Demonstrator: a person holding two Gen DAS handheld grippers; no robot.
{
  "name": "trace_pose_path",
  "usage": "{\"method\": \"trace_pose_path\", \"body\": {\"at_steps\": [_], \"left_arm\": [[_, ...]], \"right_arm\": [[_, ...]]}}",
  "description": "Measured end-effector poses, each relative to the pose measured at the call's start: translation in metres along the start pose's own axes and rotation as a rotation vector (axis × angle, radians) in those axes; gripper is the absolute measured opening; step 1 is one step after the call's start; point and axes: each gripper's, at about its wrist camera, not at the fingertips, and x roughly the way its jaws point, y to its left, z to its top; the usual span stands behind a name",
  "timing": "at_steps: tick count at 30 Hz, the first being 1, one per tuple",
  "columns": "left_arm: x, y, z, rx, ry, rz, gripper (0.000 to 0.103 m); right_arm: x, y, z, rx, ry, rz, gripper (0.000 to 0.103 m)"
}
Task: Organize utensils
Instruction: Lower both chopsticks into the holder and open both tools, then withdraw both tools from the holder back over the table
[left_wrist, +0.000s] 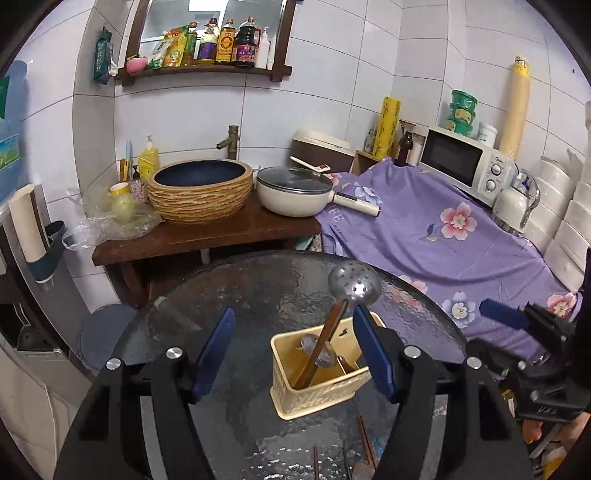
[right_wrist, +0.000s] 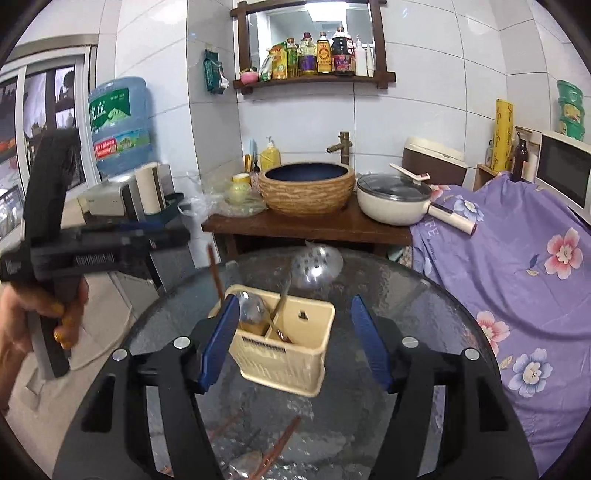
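A cream slotted utensil basket (left_wrist: 317, 373) stands on the round glass table (left_wrist: 240, 295). A steel slotted spoon (left_wrist: 354, 282) and brown chopsticks (left_wrist: 321, 347) lean out of it. My left gripper (left_wrist: 293, 310) is open just left of the basket, with nothing between its blue pads. In the right wrist view the basket (right_wrist: 284, 354) holds a metal spoon (right_wrist: 253, 308) and the slotted spoon (right_wrist: 316, 264). My right gripper (right_wrist: 295, 301) is open just in front of the basket and holds nothing. Loose brown chopsticks (right_wrist: 280, 450) lie on the glass beneath both grippers.
A purple floral cloth (left_wrist: 424, 240) covers the surface right of the table. Behind stand a wooden counter with a woven basin (left_wrist: 201, 194) and a lidded cream pan (left_wrist: 291, 190). A microwave (left_wrist: 465, 166) sits far right. A hand (right_wrist: 37, 314) holds the left gripper's handle.
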Motion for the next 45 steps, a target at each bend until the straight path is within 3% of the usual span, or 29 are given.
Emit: {"method": "trace_pose_path", "body": {"at_steps": [12,17,21,24,28,30,33,39,40,41,42,45], "left_arm": [[-0.042,0.0,-0.036,0.004,-0.099,0.016,0.067],[-0.071,-0.01,-0.079,0.051,-0.135,0.026,0.07],[-0.081,-0.016,-0.124,0.062,-0.113,0.023,0.07],[-0.086,-0.023,-0.151,0.082,-0.106,0.03,0.07],[-0.089,-0.035,-0.185,0.112,-0.054,-0.016,0.066],[-0.09,-0.04,-0.2,0.116,-0.03,-0.035,0.063],[-0.091,-0.045,-0.215,0.126,-0.015,-0.051,0.063],[-0.091,-0.049,-0.228,0.113,-0.003,-0.07,0.063],[-0.093,-0.05,-0.229,0.112,-0.004,-0.07,0.063],[-0.094,-0.05,-0.229,0.113,-0.006,-0.066,0.063],[-0.095,-0.05,-0.229,0.117,-0.007,-0.063,0.063],[-0.098,-0.053,-0.229,0.132,-0.018,-0.053,0.063]], "right_arm": [[-0.037,-0.009,-0.096,0.122,0.069,-0.008,0.063],[-0.067,-0.006,-0.145,0.18,0.112,-0.009,0.063],[-0.081,-0.003,-0.183,0.227,0.194,-0.012,0.056],[-0.094,0.006,-0.208,0.2,0.229,-0.048,0.055],[-0.109,0.016,-0.237,0.15,0.26,-0.07,0.051],[-0.116,0.014,-0.249,0.158,0.242,-0.115,0.051],[-0.125,-0.001,-0.273,0.193,0.117,-0.242,0.051],[-0.087,-0.042,-0.344,0.174,0.086,-0.606,0.042],[-0.089,-0.045,-0.348,0.185,0.03,-0.62,0.042],[-0.086,-0.046,-0.352,0.18,0.029,-0.657,0.037],[-0.089,-0.044,-0.353,0.176,0.003,-0.647,0.028],[-0.097,-0.022,-0.358,0.086,-0.096,-0.71,0.028]]}}
